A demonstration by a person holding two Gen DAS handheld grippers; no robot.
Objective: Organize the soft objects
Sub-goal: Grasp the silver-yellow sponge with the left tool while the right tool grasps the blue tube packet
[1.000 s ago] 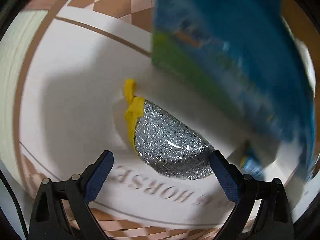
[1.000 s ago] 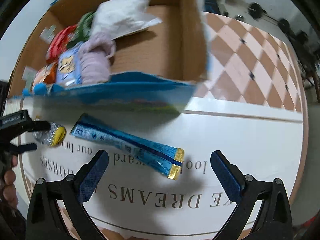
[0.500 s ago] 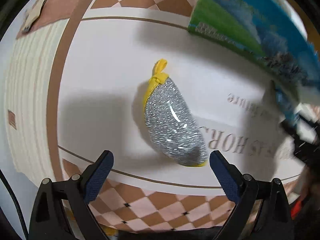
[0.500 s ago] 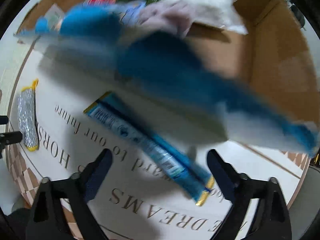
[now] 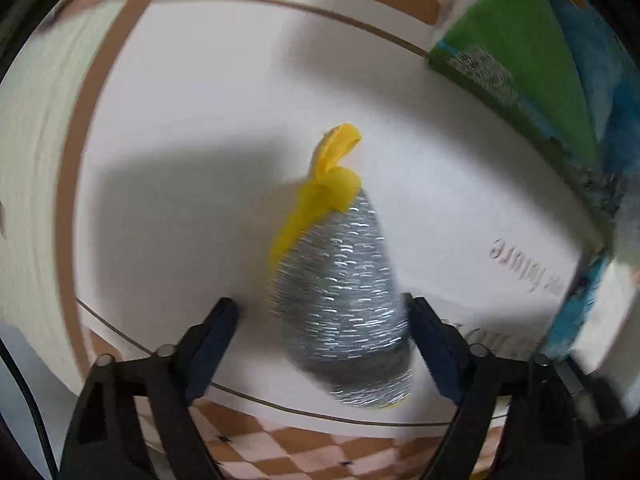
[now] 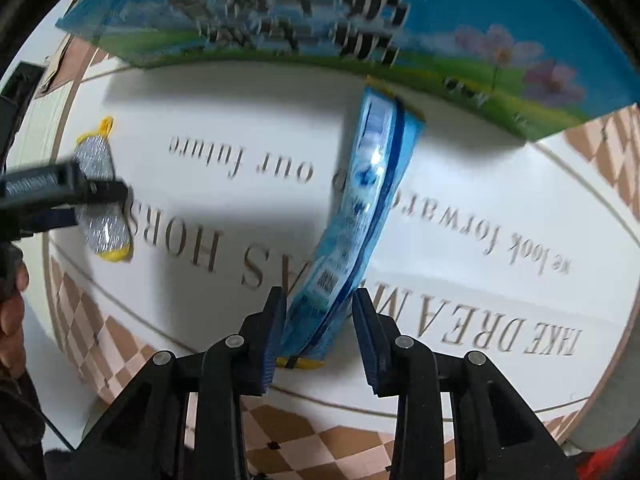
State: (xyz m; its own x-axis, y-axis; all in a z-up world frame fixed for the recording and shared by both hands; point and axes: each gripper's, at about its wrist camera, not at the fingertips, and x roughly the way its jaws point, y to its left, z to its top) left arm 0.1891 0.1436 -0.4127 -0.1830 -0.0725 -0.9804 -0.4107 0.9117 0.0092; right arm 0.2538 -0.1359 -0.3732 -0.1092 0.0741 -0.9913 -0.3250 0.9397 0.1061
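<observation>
A silver glittery pouch with yellow trim (image 5: pixel 340 292) lies on the white mat (image 5: pixel 200 160). My left gripper (image 5: pixel 320 320) is open with its jaws on either side of the pouch's near end; the right pad looks to touch it. The pouch (image 6: pixel 100 200) and the left gripper's fingers (image 6: pixel 60 192) show at the left of the right wrist view. A long blue packet (image 6: pixel 356 232) lies on the mat (image 6: pixel 500 184). My right gripper (image 6: pixel 320 324) is partly closed around the packet's near end, a gap still on the right side.
A large blue and green printed bag (image 6: pixel 360 20) lies along the far side of the mat, also at the upper right in the left wrist view (image 5: pixel 540 60). Checkered floor (image 6: pixel 320 440) borders the mat's near edge.
Both grippers moved down toward their objects. The left jaws narrowed around the silver pouch. The right jaws narrowed around the blue packet. The large bag moved out of the air onto the far side.
</observation>
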